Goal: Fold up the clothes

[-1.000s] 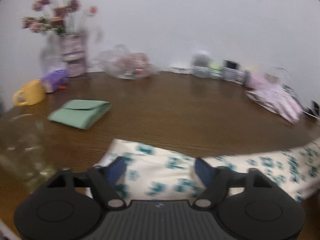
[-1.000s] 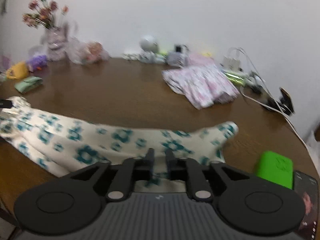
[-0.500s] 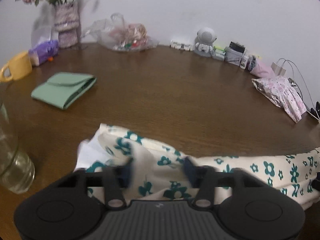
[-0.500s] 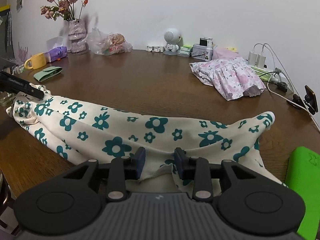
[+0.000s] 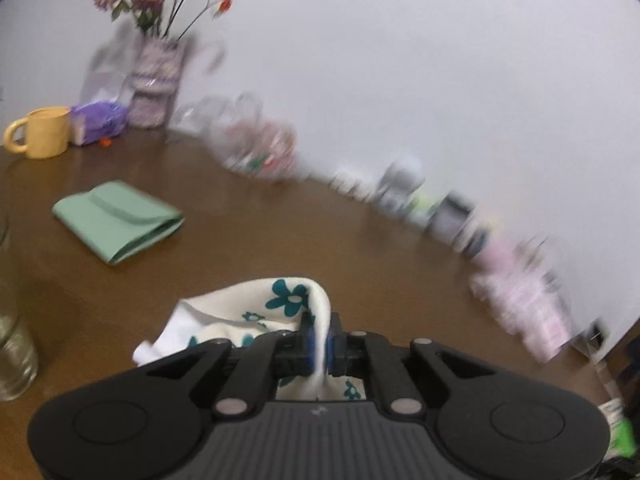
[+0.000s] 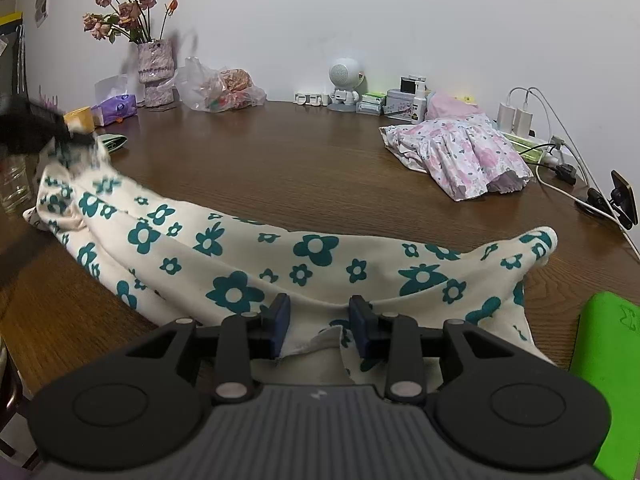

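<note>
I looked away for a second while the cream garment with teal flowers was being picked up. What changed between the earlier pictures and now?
The left gripper closed: its jaws stood wide over the cream garment with teal flowers a second ago and now pinch a fold of it, lifting that end slightly. The right gripper stayed where it was, jaws partly apart around the garment's near edge. The folded green cloth, yellow mug and pink floral dress kept their places.

A brown wooden table (image 6: 320,168) stands against a plain white wall (image 6: 360,20) under soft, even light.
</note>
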`<state>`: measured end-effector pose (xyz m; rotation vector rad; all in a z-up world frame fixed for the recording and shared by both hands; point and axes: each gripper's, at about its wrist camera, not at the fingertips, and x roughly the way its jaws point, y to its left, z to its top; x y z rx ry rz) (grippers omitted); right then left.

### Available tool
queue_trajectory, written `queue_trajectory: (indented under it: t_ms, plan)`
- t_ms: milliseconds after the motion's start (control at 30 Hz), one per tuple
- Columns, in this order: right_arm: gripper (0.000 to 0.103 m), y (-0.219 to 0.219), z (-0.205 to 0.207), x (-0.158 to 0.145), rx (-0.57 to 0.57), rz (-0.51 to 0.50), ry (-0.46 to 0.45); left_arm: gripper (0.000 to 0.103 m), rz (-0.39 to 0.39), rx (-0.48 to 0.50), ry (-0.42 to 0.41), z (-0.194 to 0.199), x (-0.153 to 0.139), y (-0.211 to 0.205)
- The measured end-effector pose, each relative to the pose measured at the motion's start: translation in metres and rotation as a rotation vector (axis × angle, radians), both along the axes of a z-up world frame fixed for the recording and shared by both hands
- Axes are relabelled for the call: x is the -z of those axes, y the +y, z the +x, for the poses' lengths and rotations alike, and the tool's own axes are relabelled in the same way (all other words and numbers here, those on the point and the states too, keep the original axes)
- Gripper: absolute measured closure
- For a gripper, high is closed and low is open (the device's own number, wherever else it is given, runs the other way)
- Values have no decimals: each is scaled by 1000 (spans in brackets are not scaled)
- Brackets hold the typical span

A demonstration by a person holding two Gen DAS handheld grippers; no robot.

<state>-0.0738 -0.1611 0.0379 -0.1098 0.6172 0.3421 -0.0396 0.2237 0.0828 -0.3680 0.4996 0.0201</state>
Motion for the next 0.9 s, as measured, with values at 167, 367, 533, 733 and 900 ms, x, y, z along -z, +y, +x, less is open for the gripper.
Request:
queue_trajectory:
  t_ms: [167,367,533,733,900]
  plan:
    - [66,1,0,-1,7,-2,-2,89,1,-40,120,12,24,10]
    - [48,22,-7,-29,-176,32,-99,50,65,-20,180,-11,38,14]
    - [42,122,9,-37,-608,4,-148,55,-17,-60,151,-34,36,29]
    - [77,202,61,-10,-670,-19,27,46,8,-27,-1,-64,7,28]
    - [92,170,91,-36,-518,179,61,45,-21,17,37,-55,28,23]
